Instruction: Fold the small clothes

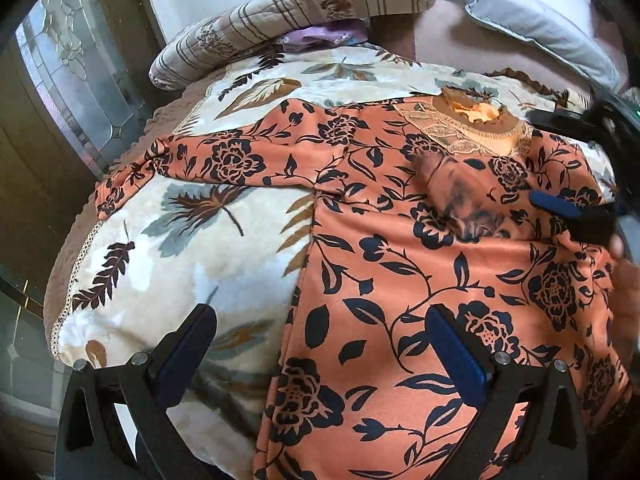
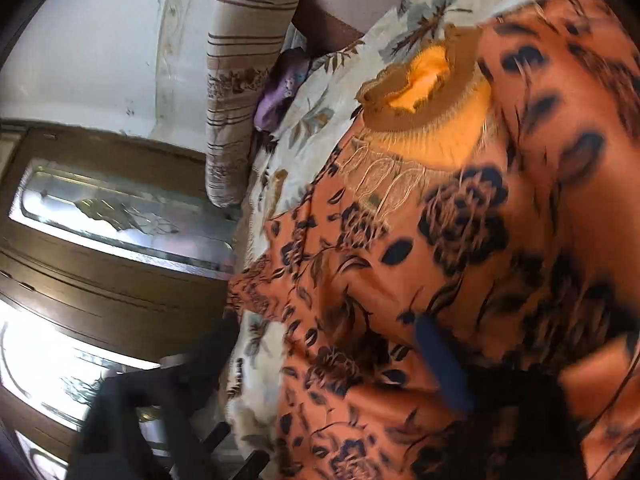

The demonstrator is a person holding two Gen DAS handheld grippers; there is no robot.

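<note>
orange flowered top (image 1: 400, 264) lies face up on a leaf-print blanket (image 1: 160, 240) over a bed, neck opening (image 1: 476, 114) at the far end, one sleeve (image 1: 208, 160) stretched out flat to the side. the other sleeve looks folded in across the chest, blurred, likely being carried over for a first fold. the top is spread flat probably so the sides can be folded inward.

left claw (image 1: 320, 356) is low at the near edge, fingers spread wide, holding nothing; one finger is over the blanket, the other over the top's body, so the side seam of the top runs between them. looks set to take that edge, as a guess.

right claw (image 1: 568, 212) is over the chest part near the folded sleeve. in its own view (image 2: 328, 364) it is smeared by motion, cloth bunched around a blue pad; pinching or not, cannot tell.

striped pillow (image 1: 288, 12) and a purple cloth (image 1: 320, 36) sit beyond the neck, well apart from both claws.
</note>
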